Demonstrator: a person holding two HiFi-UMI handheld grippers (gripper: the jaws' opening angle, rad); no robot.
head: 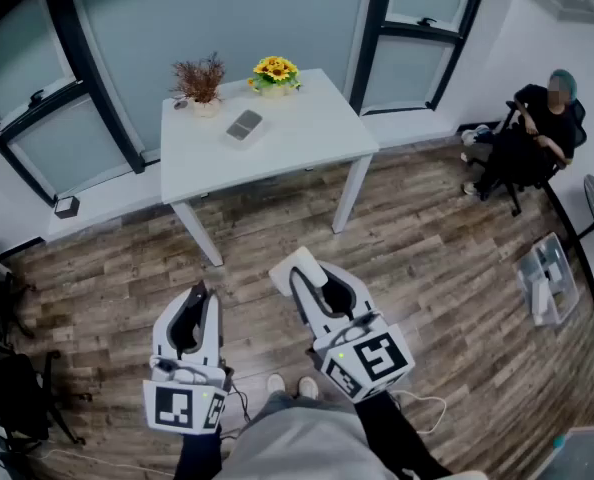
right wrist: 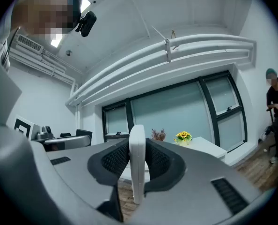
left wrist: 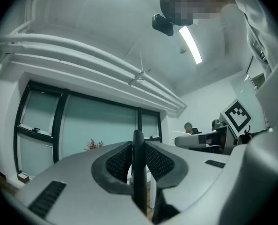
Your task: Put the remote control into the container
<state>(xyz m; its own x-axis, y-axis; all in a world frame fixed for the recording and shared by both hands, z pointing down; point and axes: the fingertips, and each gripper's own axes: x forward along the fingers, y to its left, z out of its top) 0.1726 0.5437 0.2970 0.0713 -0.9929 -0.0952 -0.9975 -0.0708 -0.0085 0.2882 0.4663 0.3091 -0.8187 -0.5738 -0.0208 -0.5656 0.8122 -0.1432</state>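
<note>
Nearest, the left gripper is clamped on a thin black remote, held edge-on and upright between its pads. Beside it, the right gripper grips a thicker white remote, whose end sticks out past the jaws. Both hang over the wood floor, well short of the white table. On the table lies a grey container, near a dried plant and sunflowers. Far right, a person sits.

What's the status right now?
Left gripper shut on black slab. Right gripper shut on white slab. Both likely remotes. Container on table ahead, path open.
</note>
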